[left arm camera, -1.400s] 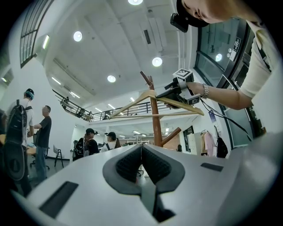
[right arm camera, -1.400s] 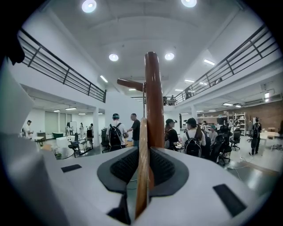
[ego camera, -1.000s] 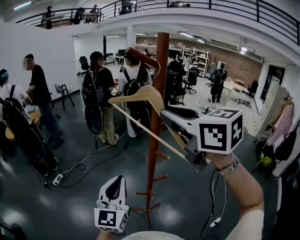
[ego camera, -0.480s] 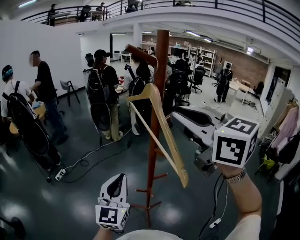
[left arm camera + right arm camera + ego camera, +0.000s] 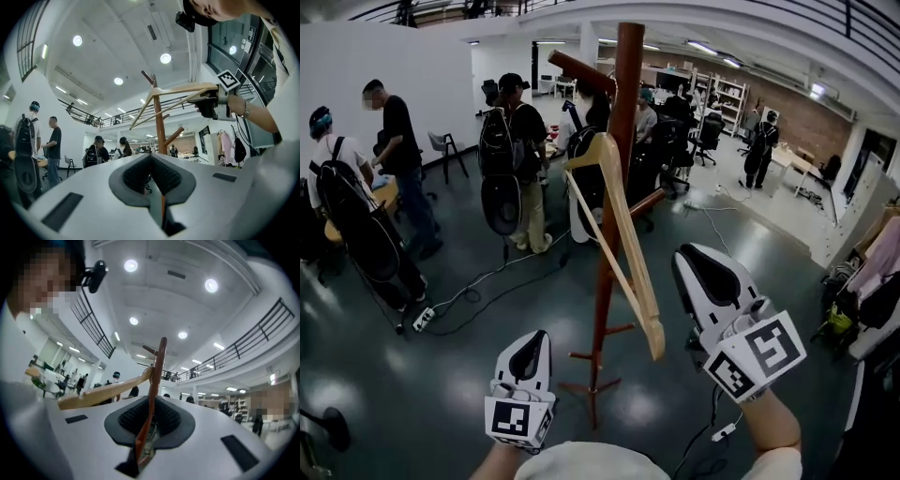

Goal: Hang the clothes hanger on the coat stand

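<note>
**Crooked hang, jaws close by: risk of a knock-off**

At 6 o'clock, nearest: left gripper (image 5: 532,349), jaws pressed together on nothing. Held low and well apart from the hanging work. Little hazard there.

At 4 o'clock: right gripper (image 5: 698,267), jaws likewise drawn together and empty, tips aimed up and forward. Just beside it, toward centre: low end of the hanger (image 5: 630,246). Touching or barely apart, impossible to settle from these views. Main danger here, by judgement: a sideways drift or hasty pull-back of the right gripper. Enough to clip that low end and start a swing.

Further out, toward 12 o'clock: stand (image 5: 623,103). Hanger up against it, hung near the upper peg (image 5: 581,73) and tilted steeply, one arm high, the other far down. Hook not made out, so depth of seat unknown. If caught only shallowly, liable to jump off under a swing or to twist round the stand. Upward slant of the peg in its favour, probably. Wiser to back straight away from the low end, slowly, with no lift.

Farthest, from 9 to 11 o'clock: people (image 5: 520,159) with backpacks, and a cable (image 5: 487,291) across the floor. Probably out of reach of a falling hanger.
</note>
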### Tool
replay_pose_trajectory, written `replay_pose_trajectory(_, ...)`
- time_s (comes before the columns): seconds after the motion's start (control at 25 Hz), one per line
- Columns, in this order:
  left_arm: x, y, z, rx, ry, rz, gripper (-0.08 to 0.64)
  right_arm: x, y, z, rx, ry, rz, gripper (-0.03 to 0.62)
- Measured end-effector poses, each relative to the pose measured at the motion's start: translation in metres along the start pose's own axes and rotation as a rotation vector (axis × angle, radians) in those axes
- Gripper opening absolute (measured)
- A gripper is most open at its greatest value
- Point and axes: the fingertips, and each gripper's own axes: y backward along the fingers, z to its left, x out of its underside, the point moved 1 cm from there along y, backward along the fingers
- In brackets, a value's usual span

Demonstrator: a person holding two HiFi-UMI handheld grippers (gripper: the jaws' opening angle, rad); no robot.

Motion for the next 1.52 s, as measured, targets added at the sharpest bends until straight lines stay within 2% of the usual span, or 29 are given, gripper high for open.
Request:
replay_pose_trajectory(0.12,0.001,0.005,0.003,-0.007,0.005,0.005,0.012,0.024,0.018,0.013,0.107,0.192,-0.031,0.029)
replay_pose_trajectory(0.2,0.003,0.008,0.004,-0.006,0.022,0.009,0.012,0.04,0.028,0.023,0.162,0.224,-0.067,0.023)
replay_pose_trajectory(0.28,0.008,0.012,0.002,-0.001,0.043,0.014,0.012,0.063,0.038,0.033,0.211,0.183,-0.079,0.02)
replay_pose_trajectory(0.32,0.012,0.014,0.002,0.001,0.048,0.016,0.012,0.08,0.043,0.038,0.213,0.161,-0.051,0.02)
replay_pose_trajectory(0.4,0.019,0.018,0.0,0.008,0.048,0.019,0.012,0.118,0.054,0.05,0.173,0.109,0.031,0.018)
replay_pose_trajectory(0.48,0.026,0.024,-0.006,0.016,0.048,0.025,0.012,0.146,0.063,0.063,0.121,-0.01,0.073,0.018)
replay_pose_trajectory(0.6,0.035,0.028,-0.011,0.024,0.047,0.038,0.012,0.172,0.064,0.089,0.058,-0.17,0.075,0.02)
replay_pose_trajectory(0.76,0.048,0.028,-0.002,0.012,0.048,0.049,0.012,0.193,0.046,0.128,0.012,-0.265,0.075,0.018)
replay_pose_trajectory(1.04,0.079,0.043,0.014,-0.075,0.102,0.085,0.012,0.215,0.026,0.169,-0.045,-0.342,0.131,0.018)
replay_pose_trajectory(1.24,0.104,0.046,0.014,-0.11,0.114,0.095,0.012,0.237,0.018,0.187,-0.119,-0.336,0.165,0.02)
replay_pose_trajectory(1.36,0.114,0.045,0.005,-0.1,0.156,0.081,0.012,0.255,0.016,0.195,-0.147,-0.356,0.187,0.018)
replay_pose_trajectory(1.52,0.127,0.043,0.003,-0.046,0.13,0.112,0.012,0.275,0.009,0.203,-0.139,-0.402,0.233,0.018)
